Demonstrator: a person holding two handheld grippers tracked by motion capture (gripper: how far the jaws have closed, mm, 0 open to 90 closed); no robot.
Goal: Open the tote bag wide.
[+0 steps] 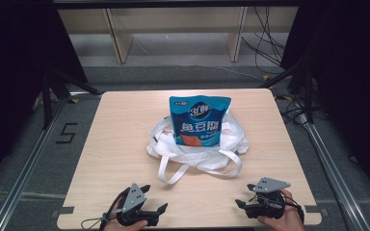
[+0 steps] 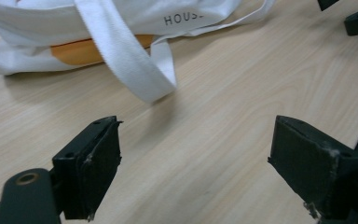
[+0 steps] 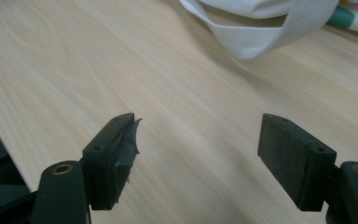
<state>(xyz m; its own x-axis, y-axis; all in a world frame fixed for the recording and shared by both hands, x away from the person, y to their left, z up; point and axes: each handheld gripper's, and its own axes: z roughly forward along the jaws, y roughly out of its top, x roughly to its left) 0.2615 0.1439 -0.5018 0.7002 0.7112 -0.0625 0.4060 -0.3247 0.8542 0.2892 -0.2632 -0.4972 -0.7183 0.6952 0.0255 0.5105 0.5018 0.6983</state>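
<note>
1. Left hand-held gripper [image 1: 155,211]: jaws apart, nothing between them; it rests at the near left edge of the desk [image 1: 125,125].
2. Right hand-held gripper [image 1: 243,197]: jaws apart and empty; it sits at the near right edge.
3. White tote bag [image 1: 197,144]: crumpled at desk centre, far from both grippers; a blue snack pouch [image 1: 200,120] stands upright in it.
4. Handle loops [image 1: 173,171]: they trail toward the near side; the left loop lies just ahead of the left gripper, the right loop ahead of the right; both hands appear about equally near.
5. Obstructions: bare wood lies between jaws and straps; judged clear for approach.
</note>
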